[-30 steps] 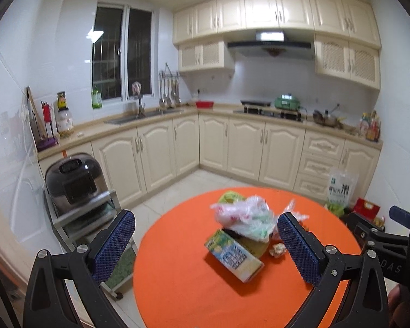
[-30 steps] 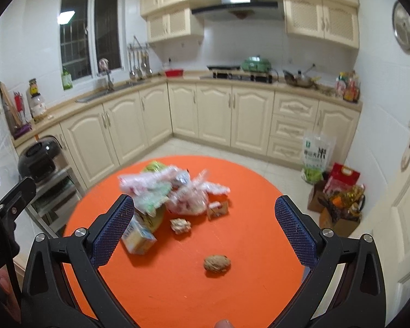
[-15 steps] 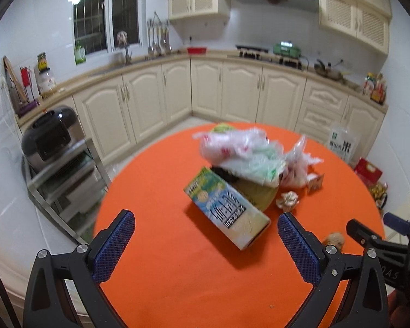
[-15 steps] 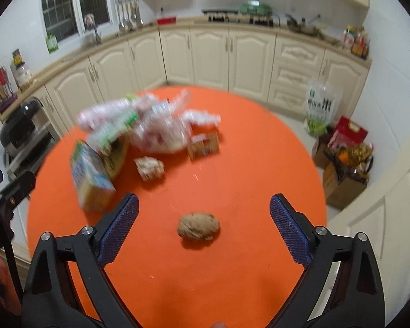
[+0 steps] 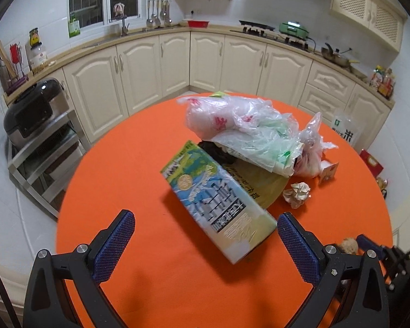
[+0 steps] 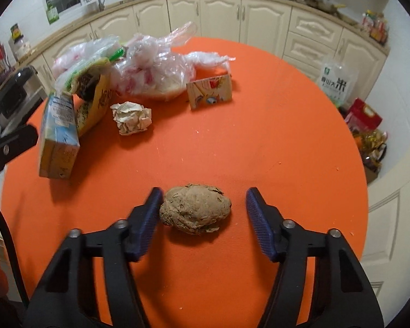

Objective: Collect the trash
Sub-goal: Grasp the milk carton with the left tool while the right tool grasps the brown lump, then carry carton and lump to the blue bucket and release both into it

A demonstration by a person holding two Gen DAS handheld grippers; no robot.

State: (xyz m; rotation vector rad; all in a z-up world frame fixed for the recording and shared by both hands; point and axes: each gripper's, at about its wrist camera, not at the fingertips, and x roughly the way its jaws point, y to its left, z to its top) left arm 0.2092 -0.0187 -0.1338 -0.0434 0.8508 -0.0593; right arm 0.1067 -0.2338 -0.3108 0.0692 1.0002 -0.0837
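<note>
Two claws spread wide: my right gripper (image 6: 201, 213) straddles the brown wad (image 6: 195, 208), left pad touching it; my left gripper (image 5: 205, 243) faces the carton (image 5: 218, 205).

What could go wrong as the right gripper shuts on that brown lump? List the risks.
1. The right gripper is off-centre: one finger sits almost against the brown lump, the other stands well clear, so closing may shove the lump sideways.
2. The lump looks crumbly and may break on the orange table.
3. The open left gripper hovers near the leaning carton and may topple it.
</note>
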